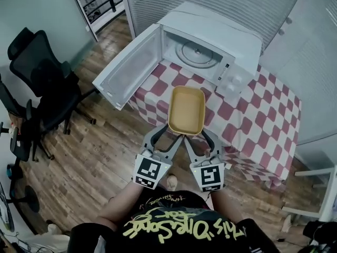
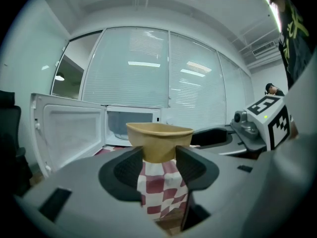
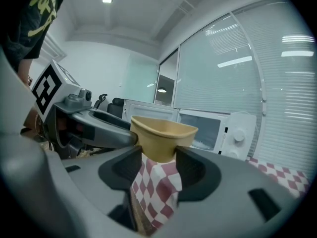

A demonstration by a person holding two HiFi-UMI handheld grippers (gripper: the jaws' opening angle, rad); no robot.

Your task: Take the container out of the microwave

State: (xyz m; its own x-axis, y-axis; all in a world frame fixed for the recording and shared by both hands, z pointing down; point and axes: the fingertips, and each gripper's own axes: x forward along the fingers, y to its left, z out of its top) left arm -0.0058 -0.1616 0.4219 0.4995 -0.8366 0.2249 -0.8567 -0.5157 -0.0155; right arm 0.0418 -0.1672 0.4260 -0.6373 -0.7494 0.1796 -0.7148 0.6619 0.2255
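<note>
An empty tan container (image 1: 187, 109) hangs in the air over the near edge of the checkered table, outside the microwave (image 1: 210, 46). Both grippers hold its near end side by side. My left gripper (image 1: 171, 132) grips the near left part, my right gripper (image 1: 195, 134) the near right part. In the left gripper view the container (image 2: 159, 138) sits wedged between the jaws of the left gripper (image 2: 159, 160). The right gripper view shows the same container (image 3: 161, 133) pinched at its base by the right gripper (image 3: 159, 160). The microwave's chamber shows only its glass turntable (image 1: 196, 52).
The microwave door (image 1: 129, 67) stands wide open to the left, over the table's edge. A red and white checkered cloth (image 1: 253, 120) covers the table. Black office chairs (image 1: 42, 83) stand on the wooden floor at the left. White cabinets (image 1: 310, 46) rise at the right.
</note>
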